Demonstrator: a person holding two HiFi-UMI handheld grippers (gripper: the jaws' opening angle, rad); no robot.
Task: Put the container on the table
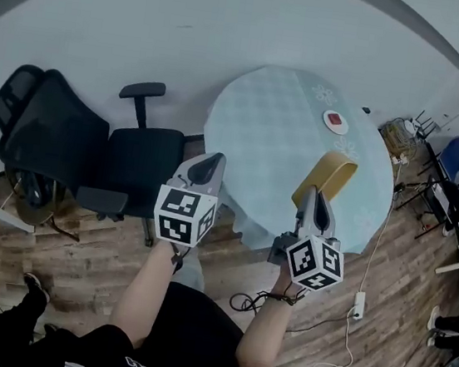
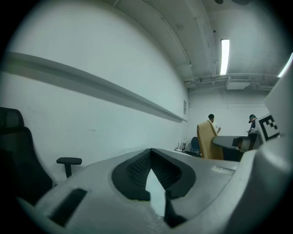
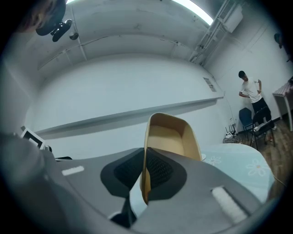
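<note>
A tan, tray-like container point(image 1: 328, 177) hangs over the near edge of the round table point(image 1: 271, 125), held on edge by its rim. My right gripper point(image 1: 312, 199) is shut on that rim; in the right gripper view the container point(image 3: 170, 137) stands upright between the pads point(image 3: 158, 171) with its hollow side facing right. My left gripper point(image 1: 213, 164) is shut with nothing in it, held in the air to the left of the table, near the office chair. Its closed pads point(image 2: 161, 170) point at a bare white wall. The container point(image 2: 208, 139) also shows in the left gripper view, at the right.
A black office chair point(image 1: 74, 150) stands left of the table. On the table's light patterned cloth lies a small white dish with something red point(image 1: 336, 121). Cables and a power strip point(image 1: 358, 304) lie on the wooden floor. People point(image 3: 251, 93) stand at the room's far end.
</note>
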